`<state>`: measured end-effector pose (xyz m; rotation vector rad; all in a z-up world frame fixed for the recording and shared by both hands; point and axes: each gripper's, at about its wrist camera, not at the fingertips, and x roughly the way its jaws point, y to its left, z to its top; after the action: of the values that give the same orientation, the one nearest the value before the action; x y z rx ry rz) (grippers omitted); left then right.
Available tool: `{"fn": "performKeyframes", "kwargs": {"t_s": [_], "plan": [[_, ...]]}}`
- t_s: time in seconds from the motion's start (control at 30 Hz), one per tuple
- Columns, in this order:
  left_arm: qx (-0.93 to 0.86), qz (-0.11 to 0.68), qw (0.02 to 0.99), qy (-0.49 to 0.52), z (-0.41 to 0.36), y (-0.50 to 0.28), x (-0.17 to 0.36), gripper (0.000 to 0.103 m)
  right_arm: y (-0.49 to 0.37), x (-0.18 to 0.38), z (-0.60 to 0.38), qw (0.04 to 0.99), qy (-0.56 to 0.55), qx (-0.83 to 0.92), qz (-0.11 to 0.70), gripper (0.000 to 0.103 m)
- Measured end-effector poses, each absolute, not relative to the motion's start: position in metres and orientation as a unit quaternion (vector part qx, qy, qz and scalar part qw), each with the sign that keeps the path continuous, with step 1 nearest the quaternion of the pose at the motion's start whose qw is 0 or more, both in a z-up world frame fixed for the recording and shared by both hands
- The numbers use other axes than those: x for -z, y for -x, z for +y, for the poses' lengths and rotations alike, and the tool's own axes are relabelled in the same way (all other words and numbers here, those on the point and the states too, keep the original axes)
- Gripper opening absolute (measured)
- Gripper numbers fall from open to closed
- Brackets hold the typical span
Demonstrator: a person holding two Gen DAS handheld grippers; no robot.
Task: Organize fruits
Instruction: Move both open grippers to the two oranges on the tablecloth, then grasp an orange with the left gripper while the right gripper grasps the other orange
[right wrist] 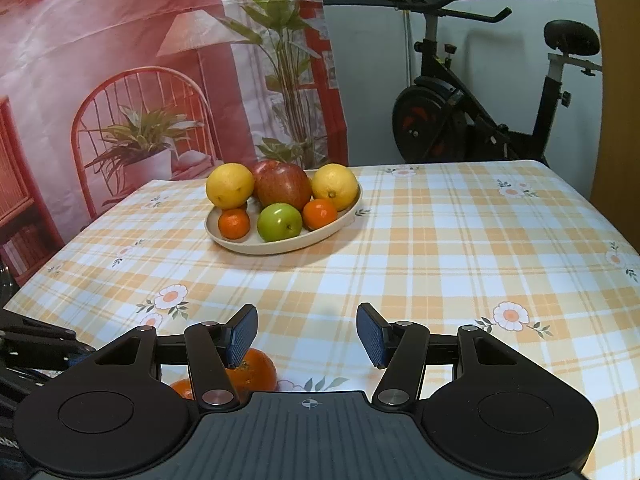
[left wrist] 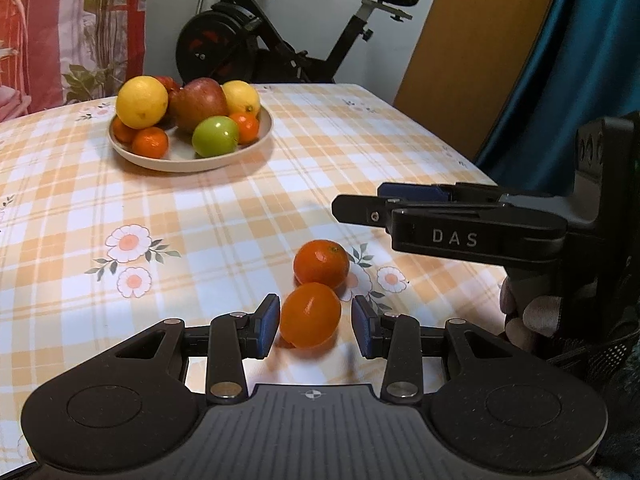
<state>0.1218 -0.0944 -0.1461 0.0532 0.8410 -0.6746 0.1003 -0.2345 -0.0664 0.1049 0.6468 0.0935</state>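
Orange mandarin [left wrist: 310, 316] between left hand-held gripper [left wrist: 316, 322] pads, untouched

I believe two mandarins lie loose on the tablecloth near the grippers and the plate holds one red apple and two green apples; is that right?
Not quite: the plate holds only one green apple, as the right wrist view shows. Two mandarins do lie loose on the tablecloth, and the red apple is there.

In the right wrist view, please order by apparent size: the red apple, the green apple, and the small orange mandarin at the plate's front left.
Largest to smallest:
1. Round red apple
2. Round green apple
3. Small orange mandarin
All three lie together on the beige plate, so nearness hardly distorts the order.
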Motion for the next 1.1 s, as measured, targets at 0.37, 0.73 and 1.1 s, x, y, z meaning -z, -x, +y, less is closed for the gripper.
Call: {"fn": "performKeyframes", "kwargs": {"t_s": [0.37,0.73,1.1], "plan": [[0.317,0.407,0.856,-0.042,-0.101,-0.125,0.154,0.041,-0.101,0.071,-0.237,0.943,-0.06,-0.048,0.322,0.052],[0.273,0.4,0.875,-0.003,-0.077,-0.134,0.148,0.036,-0.101,0.072,-0.23,0.938,-0.062,-0.07,0.334,0.052],[0.231,0.389,0.892,0.017,-0.06,-0.142,0.142,0.036,-0.1,0.078,-0.217,0.926,-0.055,-0.108,0.358,0.052]]}}
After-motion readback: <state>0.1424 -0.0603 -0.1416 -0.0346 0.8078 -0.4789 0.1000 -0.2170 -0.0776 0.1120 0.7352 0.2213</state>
